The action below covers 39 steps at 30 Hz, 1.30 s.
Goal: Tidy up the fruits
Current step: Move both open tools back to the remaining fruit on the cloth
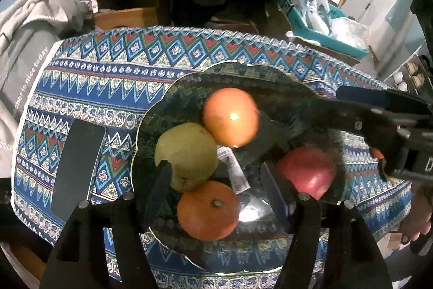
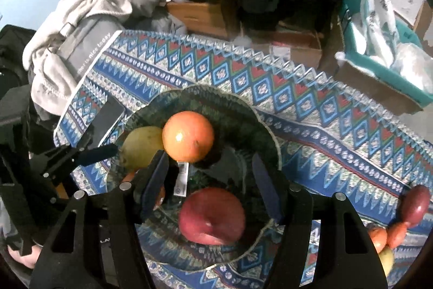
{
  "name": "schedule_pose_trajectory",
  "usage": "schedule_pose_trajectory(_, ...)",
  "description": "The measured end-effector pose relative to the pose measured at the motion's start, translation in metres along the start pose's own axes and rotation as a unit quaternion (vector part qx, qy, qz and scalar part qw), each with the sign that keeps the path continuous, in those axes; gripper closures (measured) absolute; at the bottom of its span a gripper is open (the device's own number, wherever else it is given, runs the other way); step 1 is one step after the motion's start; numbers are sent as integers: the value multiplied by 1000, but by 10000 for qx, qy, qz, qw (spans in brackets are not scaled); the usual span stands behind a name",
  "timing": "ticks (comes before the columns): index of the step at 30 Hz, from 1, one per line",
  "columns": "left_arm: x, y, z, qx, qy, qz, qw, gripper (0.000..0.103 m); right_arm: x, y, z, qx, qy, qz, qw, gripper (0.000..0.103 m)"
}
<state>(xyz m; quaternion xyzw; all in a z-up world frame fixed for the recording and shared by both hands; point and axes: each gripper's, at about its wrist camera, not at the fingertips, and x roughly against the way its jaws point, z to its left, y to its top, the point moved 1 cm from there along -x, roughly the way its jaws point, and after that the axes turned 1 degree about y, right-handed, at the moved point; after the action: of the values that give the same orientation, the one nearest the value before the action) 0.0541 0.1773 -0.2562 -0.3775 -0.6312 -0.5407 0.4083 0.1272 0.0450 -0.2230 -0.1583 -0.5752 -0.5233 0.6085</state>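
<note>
A dark green patterned plate (image 1: 189,88) on the patterned tablecloth holds two oranges, a yellow-green pear (image 1: 186,153) and a red apple (image 1: 308,169). My left gripper (image 1: 216,169) is open over the plate's near side; the near orange (image 1: 208,210) lies below, between its fingers, with gaps on both sides. The far orange (image 1: 230,117) touches the pear. My right gripper (image 2: 212,169) hovers open above the red apple (image 2: 212,216), which rests on the plate (image 2: 259,121) untouched. More fruit lies at the cloth's right edge: a dark red fruit (image 2: 415,203), small oranges (image 2: 379,236) and a pale pear (image 2: 387,259).
A black phone (image 1: 78,167) lies on the cloth left of the plate. A white paper tag (image 1: 232,169) sits in the plate's middle. Grey clothing (image 1: 32,26) is piled past the table's left end. A teal box (image 1: 324,26) with bags stands beyond the far right edge.
</note>
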Motion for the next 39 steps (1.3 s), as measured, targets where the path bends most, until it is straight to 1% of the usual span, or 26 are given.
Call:
schedule_pose_trajectory(3, 11, 1, -7, -43, -45, -108, 9999, 31, 17, 0, -2, 21, -89, -126, 9999, 37)
schedule_pose_trajectory(7, 27, 3, -18, -128, -179, -274, 9994, 30, 39, -3, -7, 57, -266, -249, 9993, 37)
schedule_pose_trajectory(9, 36, 4, -26, -185, -251, -358, 9989, 27, 51, -6, -9, 73, -357, -328, 9988, 36)
schedule_pose_trajectory(11, 43, 6, -33, -236, -298, -437, 9983, 25, 64, -9, -13, 69, -422, -403, 9983, 34)
schedule_pose_trajectory(17, 60, 6, -58, -480, -426, -523, 9966, 24, 95, -21, -26, -17, -530, -584, 9969, 34)
schedule_pose_trajectory(21, 69, 4, -73, -663, -461, -588, 9950, 24, 116, -33, -37, -31, -636, -686, 9956, 28)
schedule_pose_trajectory(26, 77, 3, -91, -753, -612, -563, 9937, 22, 136, -50, -50, 20, -837, -737, 9938, 25)
schedule_pose_trajectory(29, 80, 3, -105, -858, -712, -552, 9922, 22, 144, -59, -61, -49, -847, -724, 9938, 24)
schedule_pose_trajectory(33, 83, 1, -130, -1154, -669, -580, 9894, 22, 154, -69, -74, -84, -957, -755, 9925, 24)
schedule_pose_trajectory(35, 82, -1, -140, -1246, -693, -531, 9884, 22, 158, -74, -81, -91, -986, -769, 9921, 23)
schedule_pose_trajectory(37, 80, -3, -148, -1315, -729, -474, 9875, 22, 164, -80, -89, -117, -1032, -791, 9914, 19)
schedule_pose_trajectory(39, 79, -5, -157, -1408, -748, -417, 9863, 22, 169, -88, -99, -153, -1083, -786, 9909, 18)
